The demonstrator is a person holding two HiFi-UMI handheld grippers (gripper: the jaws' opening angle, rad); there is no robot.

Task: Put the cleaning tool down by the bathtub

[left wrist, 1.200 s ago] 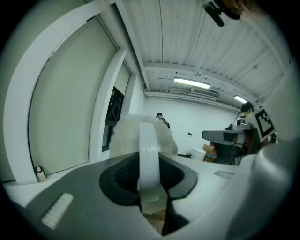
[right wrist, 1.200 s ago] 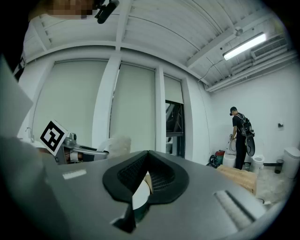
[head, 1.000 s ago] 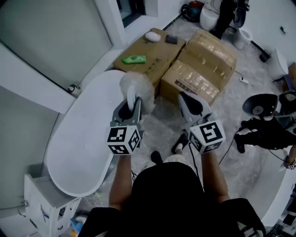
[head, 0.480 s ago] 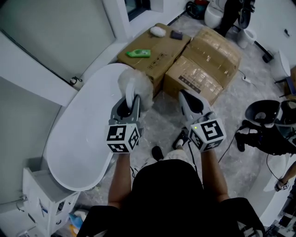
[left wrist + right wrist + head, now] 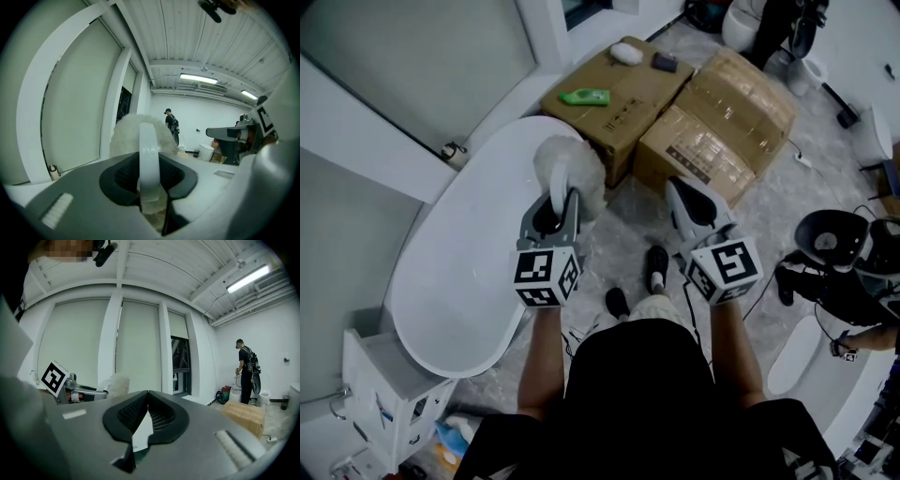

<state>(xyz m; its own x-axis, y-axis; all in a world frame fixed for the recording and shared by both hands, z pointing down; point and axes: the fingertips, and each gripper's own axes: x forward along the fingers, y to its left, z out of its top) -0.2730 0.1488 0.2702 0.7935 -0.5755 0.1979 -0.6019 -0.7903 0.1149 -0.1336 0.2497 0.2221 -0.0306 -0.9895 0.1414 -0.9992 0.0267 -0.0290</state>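
The cleaning tool has a fluffy white head [image 5: 567, 172] on a flat white handle [image 5: 149, 157]. My left gripper [image 5: 565, 199] is shut on that handle, and the head sticks out past the jaws, over the right rim of the white bathtub [image 5: 459, 272]. The fluffy head [image 5: 133, 136] fills the middle of the left gripper view. My right gripper [image 5: 680, 190] hovers to the right over the floor, shut with nothing in it; its jaws meet in the right gripper view [image 5: 147, 394]. There the left gripper's marker cube [image 5: 53, 377] and the fluffy head [image 5: 117, 380] show at left.
Two cardboard boxes [image 5: 712, 122] lie just beyond the grippers; the left box [image 5: 614, 98] carries a green item [image 5: 586, 97] and two small objects. A white cabinet [image 5: 384, 403] stands at the tub's near end. Black gear [image 5: 834, 239] sits at right. A person [image 5: 244, 371] stands far back.
The left gripper, still holding the tool, has drifted a little left over the tub's rim. The wearer's shoe has stepped forward between the grippers. Both grips look unchanged.
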